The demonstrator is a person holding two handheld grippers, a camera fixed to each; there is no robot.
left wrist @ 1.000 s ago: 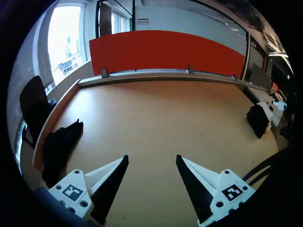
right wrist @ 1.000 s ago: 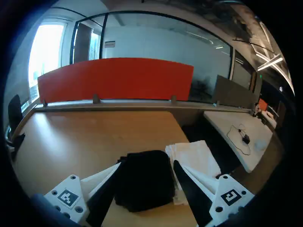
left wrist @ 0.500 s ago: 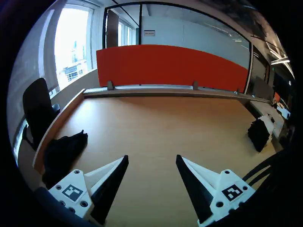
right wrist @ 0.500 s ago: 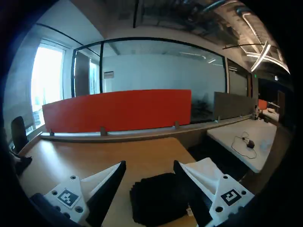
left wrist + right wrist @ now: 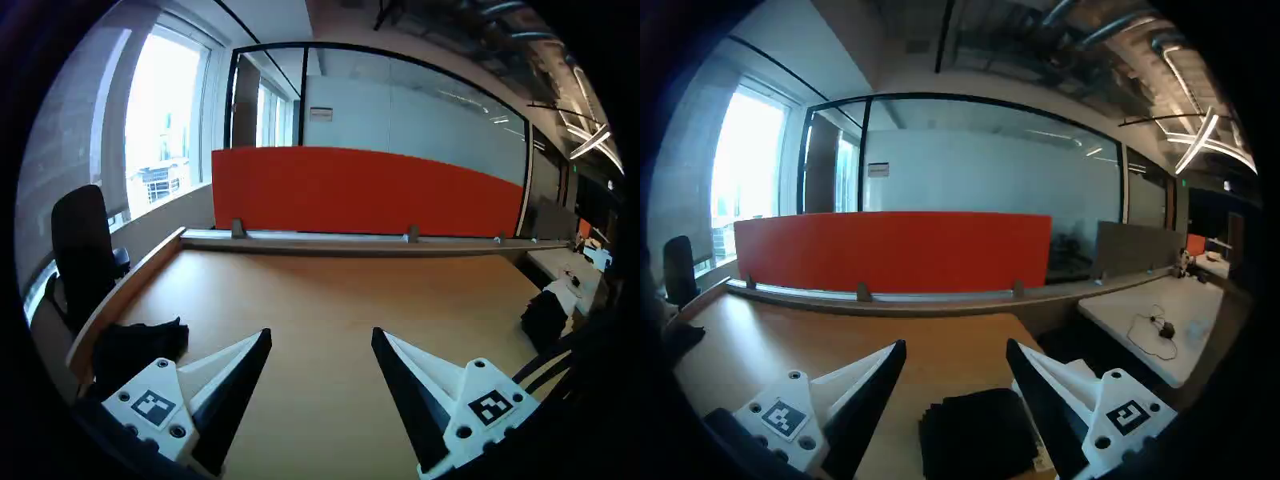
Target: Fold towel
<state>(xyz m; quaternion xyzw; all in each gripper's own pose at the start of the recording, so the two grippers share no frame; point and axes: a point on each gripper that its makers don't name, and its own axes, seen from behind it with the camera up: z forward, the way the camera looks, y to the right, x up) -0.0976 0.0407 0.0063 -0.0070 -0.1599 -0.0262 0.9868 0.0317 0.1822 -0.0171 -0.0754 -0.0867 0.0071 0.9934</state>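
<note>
The left hand-held gripper (image 5: pixel 320 332) hangs above the bare wooden worktop (image 5: pixel 336 288), its fingers spread wide with nothing between them. A crumpled black cloth (image 5: pixel 136 352) lies at the worktop's left edge, near an office chair (image 5: pixel 80 248), and a dark folded pile (image 5: pixel 544 318) sits at the far right edge. The right hand-held gripper (image 5: pixel 954 342) is also wide and empty. A folded black towel (image 5: pixel 980 432) lies on the worktop below and between its fingers, untouched. An orange divider (image 5: pixel 892 252) runs along the back.
</note>
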